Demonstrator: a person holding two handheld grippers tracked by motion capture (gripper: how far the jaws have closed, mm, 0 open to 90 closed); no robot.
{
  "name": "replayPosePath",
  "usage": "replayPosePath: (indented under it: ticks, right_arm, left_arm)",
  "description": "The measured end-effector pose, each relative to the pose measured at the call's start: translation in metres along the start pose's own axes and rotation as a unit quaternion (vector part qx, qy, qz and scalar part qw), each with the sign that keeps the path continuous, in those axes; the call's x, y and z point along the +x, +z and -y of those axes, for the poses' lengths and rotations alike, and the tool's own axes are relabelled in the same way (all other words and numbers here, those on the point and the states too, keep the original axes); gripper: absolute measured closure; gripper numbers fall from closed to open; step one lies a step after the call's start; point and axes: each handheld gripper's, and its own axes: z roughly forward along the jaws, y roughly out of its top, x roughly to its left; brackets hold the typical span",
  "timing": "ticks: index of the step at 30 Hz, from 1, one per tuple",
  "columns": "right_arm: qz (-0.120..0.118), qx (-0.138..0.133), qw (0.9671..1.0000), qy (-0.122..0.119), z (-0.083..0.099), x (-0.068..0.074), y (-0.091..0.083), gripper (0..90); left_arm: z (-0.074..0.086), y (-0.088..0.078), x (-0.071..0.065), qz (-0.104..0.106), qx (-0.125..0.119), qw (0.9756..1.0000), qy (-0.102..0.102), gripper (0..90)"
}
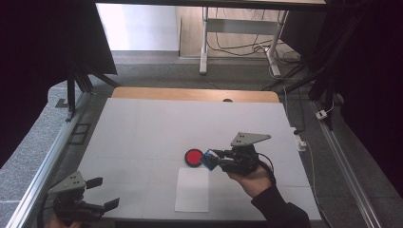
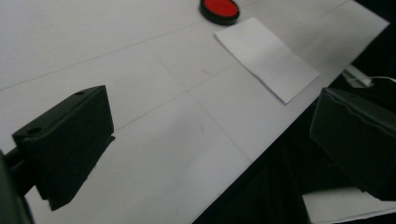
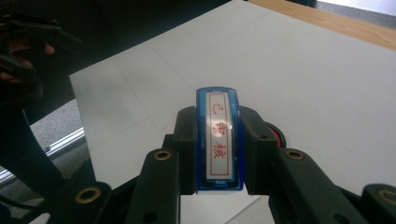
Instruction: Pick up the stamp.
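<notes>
Both claws low, one gripping, one idle

Right claw (image 1: pixel 212 158) points left, jaws clamped, its hand (image 1: pixel 254 179) beneath with a dark sleeve; left claw (image 1: pixel 105 193) rests at the near-left, jaws spread wide.

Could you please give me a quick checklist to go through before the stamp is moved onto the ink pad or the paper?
1. Stamp clamped squarely in the right tongs: ok.
2. Red ink pad uncovered, beside the stamp: ok.
3. White paper lying flat near the table's front edge: ok.
4. Left tongs open, at the table's near left corner, away from the paper: ok.
5. Stamp face already inked: cannot tell.
</notes>
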Motion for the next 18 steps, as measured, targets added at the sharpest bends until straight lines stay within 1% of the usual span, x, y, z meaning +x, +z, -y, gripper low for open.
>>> replayPosePath:
  ticks: [2,5,6,9,12,14,15,18]
  right_arm:
    - [-0.004,-0.001,1.0000,-0.002,-0.001,0.002,0.001,70.9]
    - [-0.010,0.000,0.9999,-0.006,-0.002,0.005,0.003,70.9]
    - [-0.016,0.000,0.9998,-0.008,-0.002,0.007,0.004,70.9]
    - [-0.018,0.001,0.9997,-0.013,-0.003,0.009,0.004,70.9]
    - [-0.024,0.000,0.9996,-0.017,-0.004,0.011,0.005,70.9]
    - [-0.027,0.001,0.9994,-0.020,-0.004,0.013,0.004,70.9]
    - [-0.028,0.002,0.9993,-0.023,-0.004,0.015,0.004,70.9]
    - [-0.037,0.001,0.9990,-0.026,-0.005,0.017,0.005,70.9]
  left_arm:
    - [-0.003,0.003,0.000,0.013,-0.004,0.9999,0.006,0.0]
    - [-0.009,0.012,-0.001,0.042,-0.015,0.9988,0.020,0.0]
    - [-0.011,0.017,-0.002,0.053,-0.016,0.9981,0.027,0.0]
    - [-0.020,0.032,-0.005,0.086,-0.017,0.9952,0.043,0.0]
    - [-0.028,0.042,-0.008,0.095,-0.017,0.9938,0.056,0.0]
    - [-0.034,0.049,-0.010,0.098,-0.018,0.9925,0.071,0.0]
    - [-0.036,0.051,-0.010,0.100,-0.018,0.9920,0.075,0.0]
    - [-0.045,0.061,-0.014,0.113,-0.016,0.9895,0.088,0.0]
